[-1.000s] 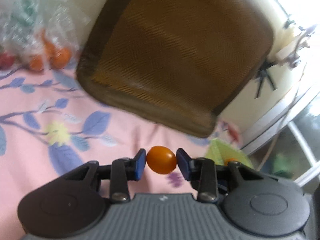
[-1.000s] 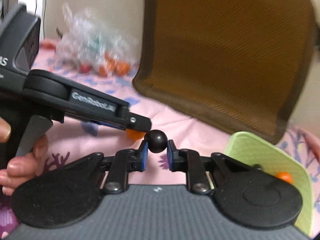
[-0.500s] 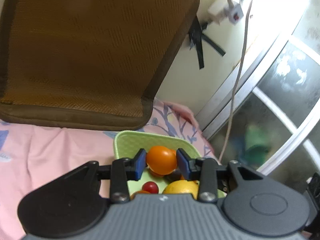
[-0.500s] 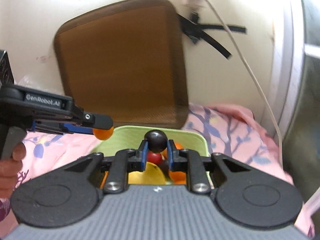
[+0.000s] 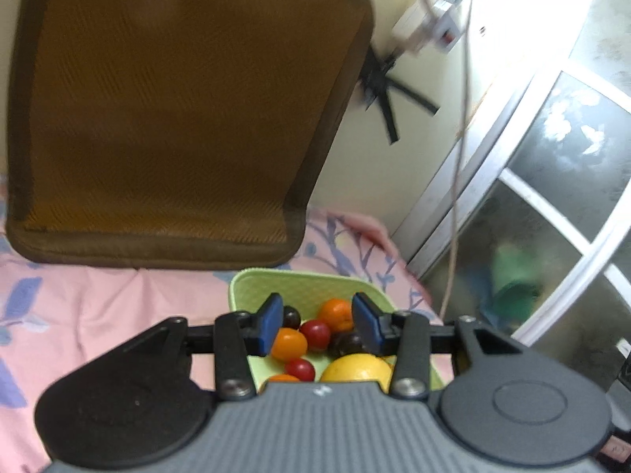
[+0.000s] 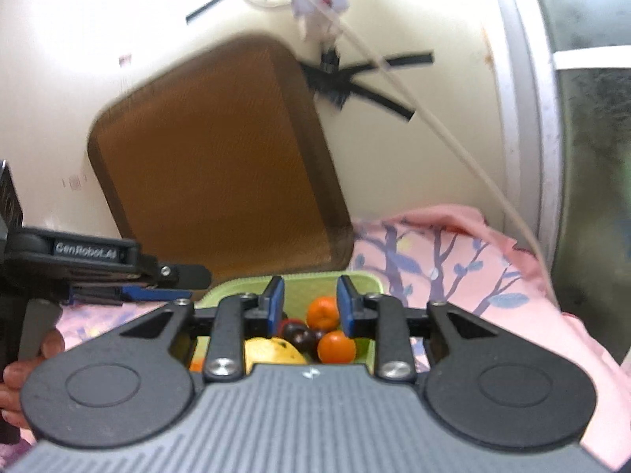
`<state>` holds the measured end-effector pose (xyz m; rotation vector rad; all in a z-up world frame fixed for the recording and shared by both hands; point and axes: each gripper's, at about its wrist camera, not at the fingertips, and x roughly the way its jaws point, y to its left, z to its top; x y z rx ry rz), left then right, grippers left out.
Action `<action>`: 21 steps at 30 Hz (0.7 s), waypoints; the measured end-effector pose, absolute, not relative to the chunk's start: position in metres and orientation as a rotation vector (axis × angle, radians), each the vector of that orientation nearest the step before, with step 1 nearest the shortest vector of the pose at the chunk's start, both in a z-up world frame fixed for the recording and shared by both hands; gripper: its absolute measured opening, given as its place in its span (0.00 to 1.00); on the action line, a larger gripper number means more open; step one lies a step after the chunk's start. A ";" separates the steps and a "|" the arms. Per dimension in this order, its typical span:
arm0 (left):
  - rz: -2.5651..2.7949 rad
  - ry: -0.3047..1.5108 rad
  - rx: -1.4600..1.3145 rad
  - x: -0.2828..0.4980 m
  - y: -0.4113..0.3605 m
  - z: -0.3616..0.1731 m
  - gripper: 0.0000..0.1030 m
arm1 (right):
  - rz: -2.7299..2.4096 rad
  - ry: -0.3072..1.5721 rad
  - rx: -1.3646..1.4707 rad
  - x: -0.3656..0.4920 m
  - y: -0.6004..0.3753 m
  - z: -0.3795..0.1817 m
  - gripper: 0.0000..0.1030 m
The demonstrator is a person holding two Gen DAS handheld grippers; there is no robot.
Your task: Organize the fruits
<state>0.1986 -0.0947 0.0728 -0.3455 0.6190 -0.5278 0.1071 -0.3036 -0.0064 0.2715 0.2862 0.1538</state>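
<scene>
So in the left wrist view, going left to right: a pink bedsheet [image 5: 98, 307] with blue leaf print, a brown mesh cushion [image 5: 169, 118] propped against the wall, then the green tray [image 5: 244, 287] sitting on the bed just below the cushion's right corner. The left claw [image 5: 317, 325] hangs right over the tray, spread wide with nothing between its blue pads.

Counting what shows in the tray here: three orange fruits (one at the left pad [image 5: 289, 343], one further back [image 5: 336, 314], one sliver by the claw body [image 5: 282, 377]), two red cherry tomatoes [image 5: 315, 334], two dark plums [image 5: 292, 316] and one yellow lemon [image 5: 357, 366]. Anything under the claw body is hidden.

Right wrist view: the left claw pokes in from the left edge, then the right claw [image 6: 311, 309], also open and empty over the same tray [image 6: 370, 280]. Between its fingers I count two oranges [image 6: 323, 311], dark plums bunched together (count unclear) and the lemon.
</scene>
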 end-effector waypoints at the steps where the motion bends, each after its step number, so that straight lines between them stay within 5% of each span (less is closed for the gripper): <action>1: -0.525 0.604 -0.334 0.189 -0.089 0.075 0.38 | 0.165 0.277 0.278 0.096 -0.301 -0.005 0.31; 15: -0.306 0.602 -0.135 0.064 -0.037 0.025 0.42 | 0.261 0.469 0.279 0.023 -0.207 -0.053 0.31; 21: -0.286 0.607 -0.063 0.045 -0.052 0.020 0.55 | 0.206 0.477 0.306 0.010 -0.208 -0.046 0.31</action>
